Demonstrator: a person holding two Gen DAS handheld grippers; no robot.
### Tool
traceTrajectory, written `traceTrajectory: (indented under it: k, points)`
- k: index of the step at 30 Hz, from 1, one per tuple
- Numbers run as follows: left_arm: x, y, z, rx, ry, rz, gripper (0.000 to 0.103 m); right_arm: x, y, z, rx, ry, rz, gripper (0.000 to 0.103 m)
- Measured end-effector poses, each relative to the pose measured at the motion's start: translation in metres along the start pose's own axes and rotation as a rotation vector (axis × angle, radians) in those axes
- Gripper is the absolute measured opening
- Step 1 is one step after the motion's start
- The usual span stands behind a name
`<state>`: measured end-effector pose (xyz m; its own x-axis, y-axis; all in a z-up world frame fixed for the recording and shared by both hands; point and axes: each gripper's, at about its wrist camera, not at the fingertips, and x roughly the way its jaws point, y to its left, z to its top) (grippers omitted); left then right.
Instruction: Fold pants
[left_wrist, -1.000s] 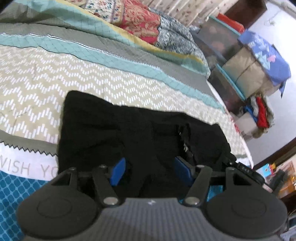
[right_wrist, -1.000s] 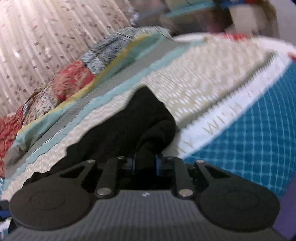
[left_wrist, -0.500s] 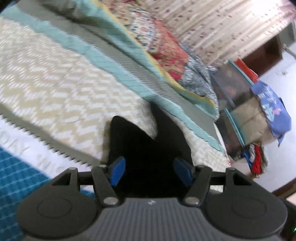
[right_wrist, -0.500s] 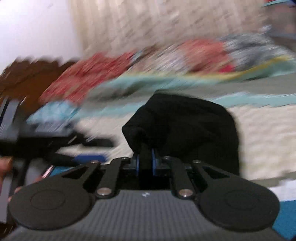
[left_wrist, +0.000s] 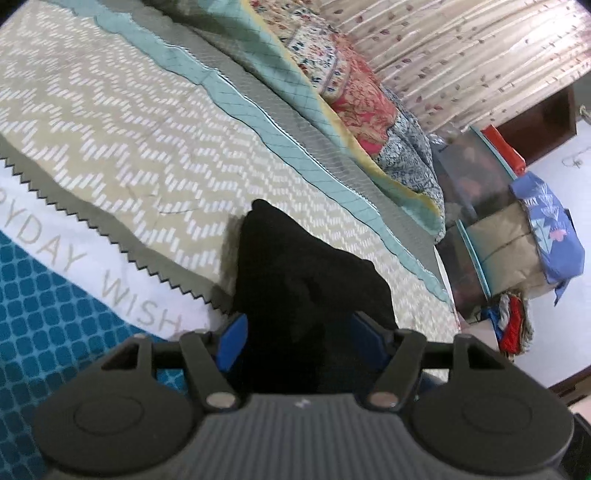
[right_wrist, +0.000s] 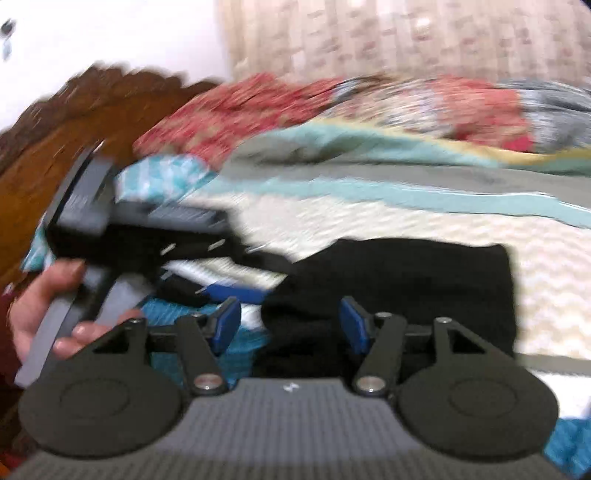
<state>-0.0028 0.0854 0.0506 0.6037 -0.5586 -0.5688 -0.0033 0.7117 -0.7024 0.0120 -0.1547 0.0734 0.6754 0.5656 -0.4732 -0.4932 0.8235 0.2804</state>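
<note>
**Pants folded over, right gripper just let go**

Since the fold looks laid down already, the placement mostly explains itself. From the left wrist view, the black pants (left_wrist: 306, 280) sit on the zigzag-print bedspread (left_wrist: 110, 122), bunched into a compact dark pile right in front of the left gripper (left_wrist: 295, 339). Its blue pads (left_wrist: 232, 341) stand apart on either side of the cloth, and whether they actually pinch it can't be told, since the fabric hides the far pad's face. Likely it's there to pin that end of the pants while the other side gets carried over.

From the right wrist view (pretty blurry), the pants (right_wrist: 406, 280) lie as a flat rectangle on the same bedspread (right_wrist: 369, 218). The right gripper (right_wrist: 291, 326) has just been opening, and nothing is pressed between its pads, with the pants' near edge lying in the gap. Left of the pants, a hand (right_wrist: 44, 306) holds the other gripper's handle, with that tool reaching toward the pants' edge.
</note>
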Motion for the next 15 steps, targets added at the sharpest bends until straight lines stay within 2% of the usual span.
traceTrajectory:
  k: [2,4,6,8,11,15]
  points:
    - [0.004,-0.005,-0.003,0.012,0.016,0.001,0.064,-0.011,-0.023,0.000,0.084,-0.013,-0.064,0.036]
    - [0.009,-0.008,-0.009,0.027,0.038,0.012,0.064,-0.022,-0.038,-0.009,0.173,0.004,-0.116,0.025]
    - [0.012,-0.011,-0.015,0.057,0.054,0.037,0.064,-0.023,-0.053,-0.017,0.270,0.030,-0.147,0.023]
    - [0.016,-0.014,-0.023,0.107,0.083,0.104,0.064,-0.026,-0.065,-0.027,0.337,0.048,-0.152,0.023]
    - [0.023,-0.010,-0.037,0.160,0.138,0.214,0.064,-0.014,-0.065,-0.035,0.369,0.109,-0.161,0.023]
    - [0.020,-0.007,-0.045,0.180,0.138,0.252,0.065,-0.003,-0.064,-0.041,0.397,0.149,-0.152,0.023]
